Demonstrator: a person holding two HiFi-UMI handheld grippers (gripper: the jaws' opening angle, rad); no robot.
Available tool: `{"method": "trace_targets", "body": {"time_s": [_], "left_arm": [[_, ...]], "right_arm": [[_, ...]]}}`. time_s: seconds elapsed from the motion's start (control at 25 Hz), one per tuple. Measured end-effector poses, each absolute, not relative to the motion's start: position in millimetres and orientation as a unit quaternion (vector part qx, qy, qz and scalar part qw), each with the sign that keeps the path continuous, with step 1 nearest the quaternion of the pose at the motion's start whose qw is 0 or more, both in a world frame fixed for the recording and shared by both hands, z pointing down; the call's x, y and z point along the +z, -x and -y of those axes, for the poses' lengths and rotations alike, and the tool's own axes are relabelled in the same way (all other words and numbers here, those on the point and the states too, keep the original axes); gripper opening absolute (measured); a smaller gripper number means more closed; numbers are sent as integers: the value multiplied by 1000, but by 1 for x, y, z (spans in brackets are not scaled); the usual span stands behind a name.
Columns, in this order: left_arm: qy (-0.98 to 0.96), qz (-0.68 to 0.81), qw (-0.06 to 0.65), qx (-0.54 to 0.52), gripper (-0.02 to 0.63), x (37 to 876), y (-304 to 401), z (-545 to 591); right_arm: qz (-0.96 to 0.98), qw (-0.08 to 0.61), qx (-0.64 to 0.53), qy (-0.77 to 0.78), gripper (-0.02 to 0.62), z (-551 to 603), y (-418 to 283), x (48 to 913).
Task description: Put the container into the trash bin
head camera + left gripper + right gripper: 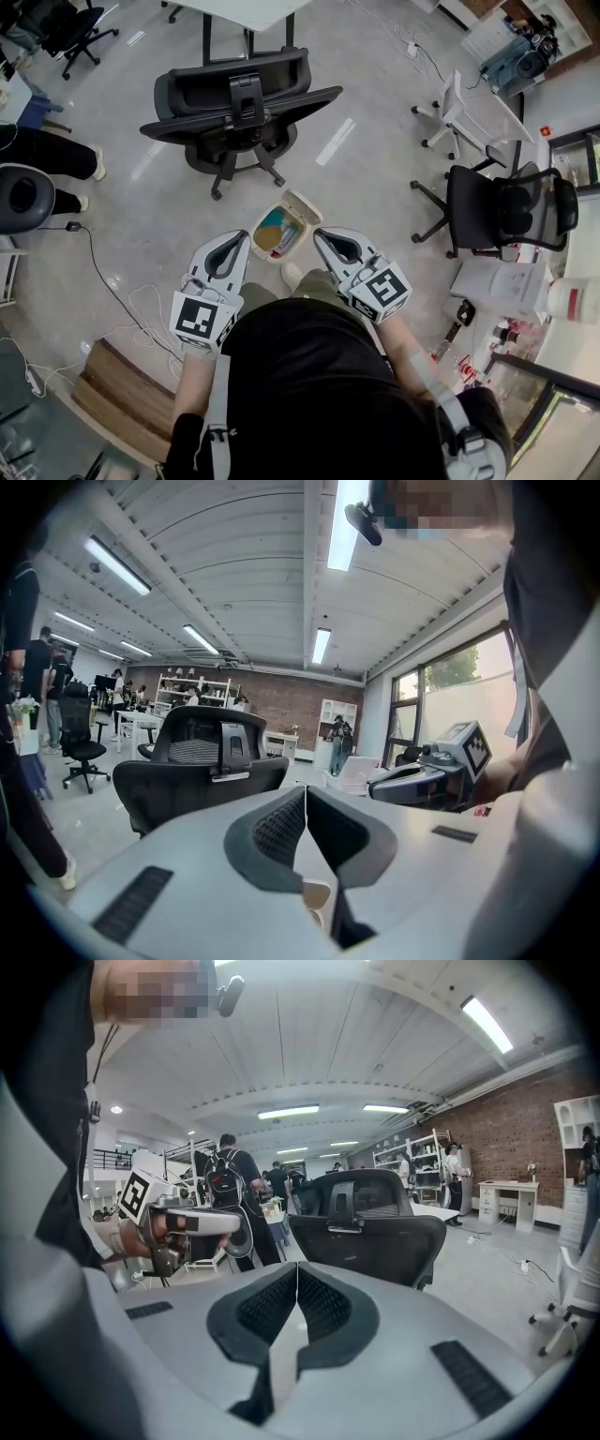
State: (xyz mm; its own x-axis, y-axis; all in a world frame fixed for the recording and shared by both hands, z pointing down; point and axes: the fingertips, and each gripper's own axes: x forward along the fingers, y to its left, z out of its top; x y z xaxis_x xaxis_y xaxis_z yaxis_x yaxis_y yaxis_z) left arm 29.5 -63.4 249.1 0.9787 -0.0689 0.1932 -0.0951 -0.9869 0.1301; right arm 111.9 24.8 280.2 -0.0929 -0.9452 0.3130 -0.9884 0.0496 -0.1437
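Trash bin (256, 242) stands open between closed left hand-held gripper (240, 238) and closed right hand-held gripper (320, 232).

The trash bin (305, 228) is small and cream-white, a rounded oblong standing upright on the grey floor (375, 187) just ahead of the person's shoe (291, 275). Its mouth is open to the head view, and its lid (302, 206) is tipped back on the far side (towards the upper right of the picture). Inside, the contents (274, 231) show as a blue-green patch over an orange-brown one, filling most of the opening. They are too small to tell whether either patch is the container.
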Motion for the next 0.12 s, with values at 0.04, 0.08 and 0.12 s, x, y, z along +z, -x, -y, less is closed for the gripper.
{"method": "trace_targets", "body": {"time_s": [0.04,0.08,0.12], "left_arm": [[-992,42,69,95,9,249,-29,64],[-992,43,69,96,9,248,-29,64],[-992,44,70,97,9,248,-30,64]], "right_arm": [[721,66,162,-670,17,-25,-112,280],[721,66,162,-671,17,-25,-112,280],[721,65,162,-671,17,-25,-113,280]]}}
